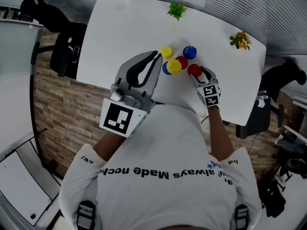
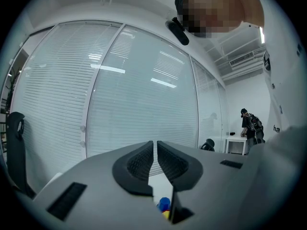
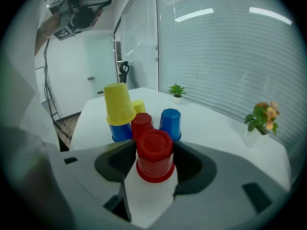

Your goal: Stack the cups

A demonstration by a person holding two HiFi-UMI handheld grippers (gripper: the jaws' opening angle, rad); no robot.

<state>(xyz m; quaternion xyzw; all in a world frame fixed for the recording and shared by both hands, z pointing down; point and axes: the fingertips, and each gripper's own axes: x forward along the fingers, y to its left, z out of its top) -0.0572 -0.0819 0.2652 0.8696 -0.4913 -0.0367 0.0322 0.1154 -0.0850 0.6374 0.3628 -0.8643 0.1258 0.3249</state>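
Note:
Several upturned cups stand bunched on the white table. A yellow cup sits tilted over a blue cup. Behind them are a second yellow cup, a red cup and another blue cup. The nearest red cup stands on the table between the jaws of my right gripper, which are wide and close to its sides. My left gripper is held level above the cups, shut and empty. In the left gripper view, the left gripper shows only a blue cup below its jaws.
A small green plant and a pot of orange flowers stand along the table's far edge. Black office chairs are at the left and right ends. Window blinds lie beyond the table.

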